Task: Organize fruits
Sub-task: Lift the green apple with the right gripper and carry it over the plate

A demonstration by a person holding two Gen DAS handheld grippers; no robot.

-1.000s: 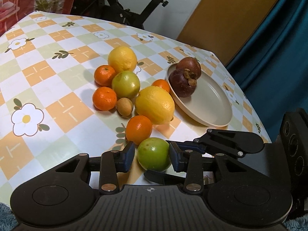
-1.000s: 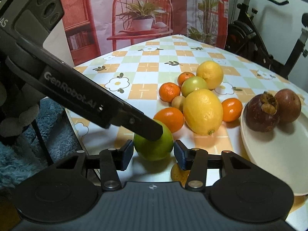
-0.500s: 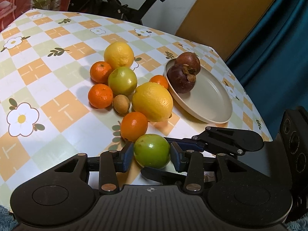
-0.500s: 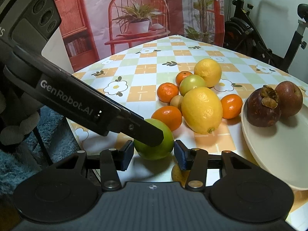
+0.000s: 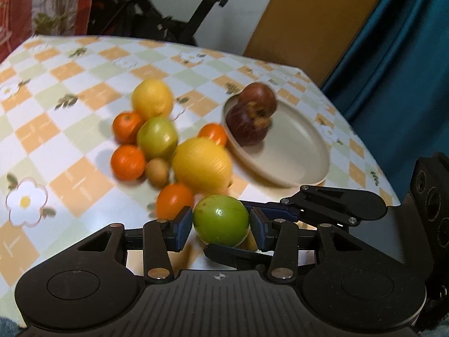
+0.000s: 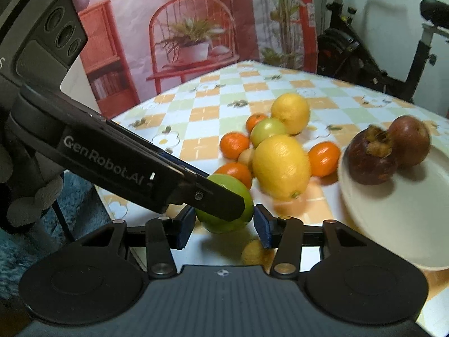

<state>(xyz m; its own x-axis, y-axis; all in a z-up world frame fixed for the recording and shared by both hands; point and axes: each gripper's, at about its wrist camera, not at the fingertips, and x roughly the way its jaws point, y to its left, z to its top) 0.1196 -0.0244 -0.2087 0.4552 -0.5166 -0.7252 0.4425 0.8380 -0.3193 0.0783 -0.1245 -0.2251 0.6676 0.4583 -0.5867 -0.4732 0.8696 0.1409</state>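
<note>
Green fruit point(image 5: 221, 220) sitting clamped in left hand-held gripper point(image 5: 221, 226), right hand-held gripper point(image 6: 224, 226) bracketing it unclenched; crossed fingers risking knocking it loose.

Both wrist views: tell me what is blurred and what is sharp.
Left wrist view: the table fruit, such as the lemon, and the plate are motion-smeared; the gripper body and the green fruit between its jaws stay sharp. Right wrist view: same smear on lemon and plate; the left gripper's finger is crisp.
</note>
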